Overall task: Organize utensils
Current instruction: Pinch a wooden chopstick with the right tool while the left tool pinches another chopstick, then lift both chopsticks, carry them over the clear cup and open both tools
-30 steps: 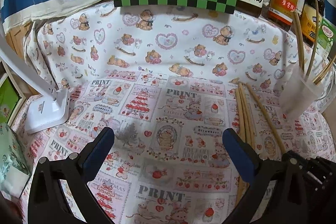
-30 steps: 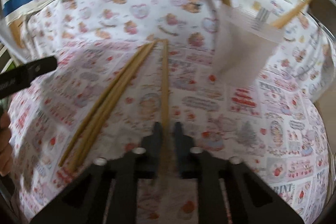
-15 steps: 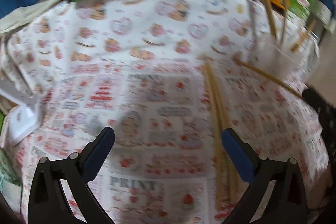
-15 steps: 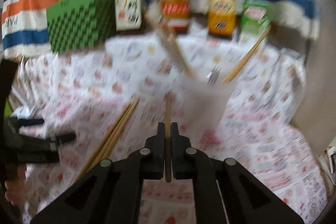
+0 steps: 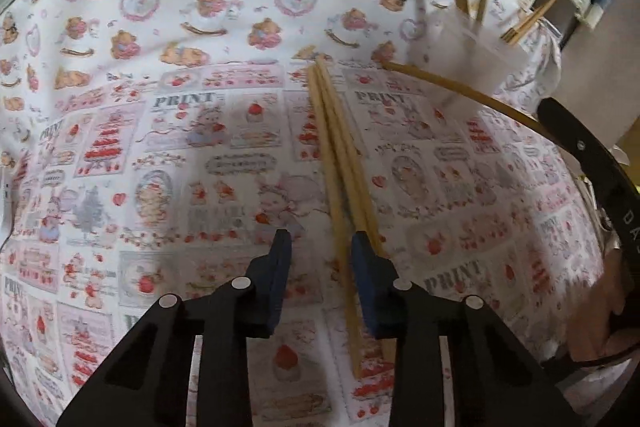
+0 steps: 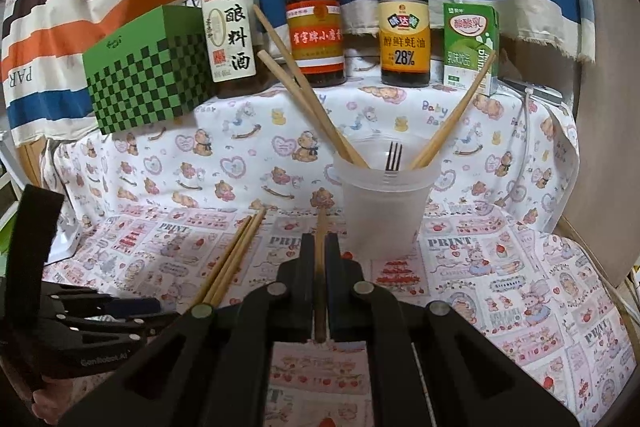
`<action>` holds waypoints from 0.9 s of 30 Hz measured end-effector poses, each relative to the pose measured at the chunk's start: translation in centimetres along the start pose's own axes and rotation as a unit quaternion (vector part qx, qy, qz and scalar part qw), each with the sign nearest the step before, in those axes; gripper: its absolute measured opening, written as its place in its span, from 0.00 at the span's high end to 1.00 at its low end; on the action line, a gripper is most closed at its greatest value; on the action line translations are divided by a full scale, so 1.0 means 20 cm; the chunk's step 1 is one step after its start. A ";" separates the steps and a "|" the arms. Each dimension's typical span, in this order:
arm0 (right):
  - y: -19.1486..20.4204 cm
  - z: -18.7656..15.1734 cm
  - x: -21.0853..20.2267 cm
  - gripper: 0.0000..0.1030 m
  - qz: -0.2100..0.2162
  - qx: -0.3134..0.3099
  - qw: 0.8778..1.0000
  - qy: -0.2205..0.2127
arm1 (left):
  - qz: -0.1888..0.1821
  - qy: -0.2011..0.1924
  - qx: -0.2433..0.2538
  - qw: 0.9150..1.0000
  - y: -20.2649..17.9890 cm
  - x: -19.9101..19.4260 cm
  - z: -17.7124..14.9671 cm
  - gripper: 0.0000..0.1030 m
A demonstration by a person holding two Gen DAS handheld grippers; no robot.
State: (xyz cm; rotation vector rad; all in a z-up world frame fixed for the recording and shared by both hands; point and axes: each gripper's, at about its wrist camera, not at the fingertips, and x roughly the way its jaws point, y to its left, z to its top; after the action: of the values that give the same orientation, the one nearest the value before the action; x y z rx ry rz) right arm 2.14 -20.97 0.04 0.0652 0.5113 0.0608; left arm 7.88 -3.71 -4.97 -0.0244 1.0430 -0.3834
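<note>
Closing my left hand-held gripper (image 5: pixel 318 251) over the chopsticks (image 5: pixel 340 163) on the surface (image 5: pixel 160 147); they run lengthwise straight ahead, one between the jaws. My right hand-held gripper (image 6: pixel 320 247) is clamped on one chopstick (image 6: pixel 320 291), pointing toward the cup (image 6: pixel 384 199) just ahead.

Green-checked box (image 6: pixel 148 83), tan chopsticks (image 5: pixel 340 155), seemingly bear-printed cloth (image 5: pixel 160 39).
</note>
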 end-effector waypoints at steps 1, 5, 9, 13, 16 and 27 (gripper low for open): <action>0.00 0.00 0.00 0.96 0.000 -0.003 1.000 -0.002 | 0.004 0.000 0.009 1.000 -0.01 0.00 -0.01 0.71; 0.02 0.00 -0.01 0.96 -0.005 -0.013 1.000 -0.010 | 0.053 -0.005 0.043 0.998 -0.06 0.01 -0.02 0.71; 0.02 0.00 -0.01 0.96 -0.008 -0.013 1.000 -0.009 | 0.077 -0.008 0.063 0.995 -0.08 0.03 -0.03 0.81; 0.02 0.00 -0.01 0.96 -0.006 -0.013 1.000 -0.009 | 0.069 -0.005 0.054 0.996 -0.06 0.03 -0.03 0.81; 0.02 0.00 -0.02 0.96 -0.002 -0.013 1.000 -0.012 | 0.054 -0.004 0.015 0.998 -0.02 0.02 -0.01 0.85; 0.03 0.03 -0.20 0.96 0.030 -0.022 0.992 -0.116 | 0.056 -0.236 0.028 0.970 -0.10 -0.44 -0.04 0.95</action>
State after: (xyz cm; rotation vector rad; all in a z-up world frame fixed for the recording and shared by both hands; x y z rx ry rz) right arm -1.05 -20.79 2.54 0.0435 0.2745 0.1226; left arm 2.61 -2.64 2.43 -0.0056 0.5598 -0.2851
